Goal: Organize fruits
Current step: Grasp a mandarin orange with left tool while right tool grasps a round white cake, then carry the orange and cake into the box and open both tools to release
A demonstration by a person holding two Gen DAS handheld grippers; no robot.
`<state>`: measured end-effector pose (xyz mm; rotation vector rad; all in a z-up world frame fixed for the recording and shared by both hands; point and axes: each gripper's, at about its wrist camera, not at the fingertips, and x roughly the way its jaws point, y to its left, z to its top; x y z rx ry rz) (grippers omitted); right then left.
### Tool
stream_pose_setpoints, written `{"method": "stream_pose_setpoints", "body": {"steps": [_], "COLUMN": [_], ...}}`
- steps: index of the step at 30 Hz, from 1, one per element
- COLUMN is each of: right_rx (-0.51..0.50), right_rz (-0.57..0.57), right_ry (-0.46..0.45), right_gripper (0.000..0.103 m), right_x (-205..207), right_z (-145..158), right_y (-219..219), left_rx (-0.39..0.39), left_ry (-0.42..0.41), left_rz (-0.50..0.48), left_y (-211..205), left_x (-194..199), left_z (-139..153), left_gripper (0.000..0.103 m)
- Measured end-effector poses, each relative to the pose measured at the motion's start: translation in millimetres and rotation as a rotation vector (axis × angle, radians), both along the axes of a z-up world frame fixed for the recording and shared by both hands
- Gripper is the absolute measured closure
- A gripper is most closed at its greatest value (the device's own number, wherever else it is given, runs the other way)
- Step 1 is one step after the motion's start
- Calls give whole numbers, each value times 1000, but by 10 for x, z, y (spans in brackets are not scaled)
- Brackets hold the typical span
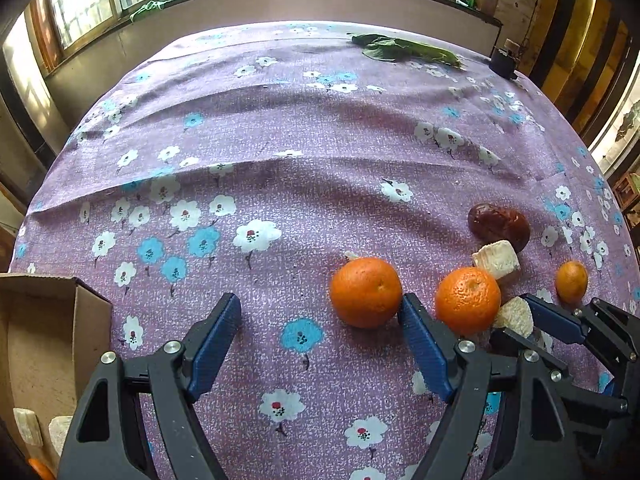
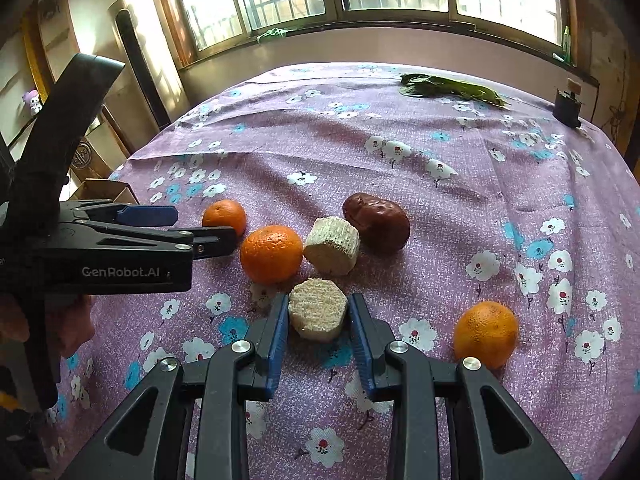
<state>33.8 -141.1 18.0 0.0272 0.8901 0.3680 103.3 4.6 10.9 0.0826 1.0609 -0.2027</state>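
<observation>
the right gripper [image 2: 318, 316] is clenched on a pale chunk [image 2: 318, 314] on the tablecloth [image 2: 460, 208]; next, lifting it toward the cardboard box [image 1: 48, 320]. the left gripper [image 1: 320, 320] hangs released beside an orange [image 1: 366, 292].

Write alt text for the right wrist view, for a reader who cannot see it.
The right gripper is shut on a pale hexagonal chunk on a purple floral tablecloth. Beyond lie a second pale chunk, a dried red date and three oranges; the open left gripper reaches in from the left.
</observation>
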Motion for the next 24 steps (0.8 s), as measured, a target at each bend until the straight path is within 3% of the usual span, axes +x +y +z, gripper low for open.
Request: {"method": "stream_pose_setpoints", "body": {"steps": [1, 3, 4, 10, 17, 24], "right_rx": [-9, -12, -9, 9, 37, 58], "right_rz": [2, 3, 4, 23, 33, 64], "right_ry": [-1, 1, 4, 16, -26, -39], "right_gripper": [71, 71, 71, 71, 71, 71], "right_x": [-5, -5, -6, -46, -333, -684], "right_z": [3, 4, 4, 42, 234, 318], "right_y": [13, 20, 16, 46, 118, 301], "left_rx": [-10, -22, -25, -29, -20, -5], "left_ry": [0, -14, -8, -2, -74, -146], "left_rz": [-9, -32, -40, -2, 40, 101], "left_y": [-12, -44, -60, 97, 303, 484], "left_x": [2, -20, -32, -235, -804, -1380], "left_z": [-6, 32, 55, 119, 410, 460], "left_gripper": [33, 64, 72, 73, 73, 72]}}
